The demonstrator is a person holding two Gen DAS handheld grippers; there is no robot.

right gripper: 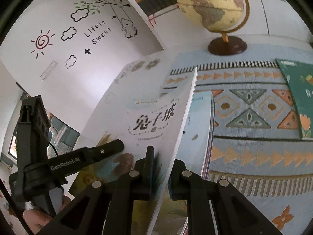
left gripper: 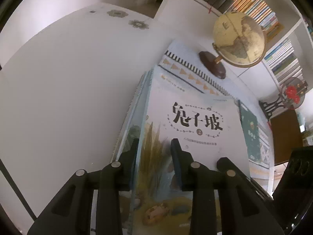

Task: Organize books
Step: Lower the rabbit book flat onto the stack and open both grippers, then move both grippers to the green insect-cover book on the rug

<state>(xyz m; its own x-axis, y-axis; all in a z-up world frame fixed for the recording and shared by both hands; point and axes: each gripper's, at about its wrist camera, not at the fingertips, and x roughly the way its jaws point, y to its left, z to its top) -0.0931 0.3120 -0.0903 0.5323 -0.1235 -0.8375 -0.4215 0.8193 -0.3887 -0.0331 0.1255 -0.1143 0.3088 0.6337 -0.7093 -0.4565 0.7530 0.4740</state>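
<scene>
Here the book [left gripper: 187,129], pale and thin with black title characters and painted reeds, is held tilted above a patterned cloth [right gripper: 254,105], both the left gripper [left gripper: 154,150] and right gripper [right gripper: 159,162] clamped on its lower edge.

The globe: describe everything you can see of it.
The globe is a cream-yellow sphere with muted brown and grey landmasses, carried tilted in a brass-coloured arc on a short stem above a round, dark wooden base. It stands upright at the far edge of the patterned blue mat, in front of white shelving filled with books. Neither gripper touches it, and no book does.
</scene>
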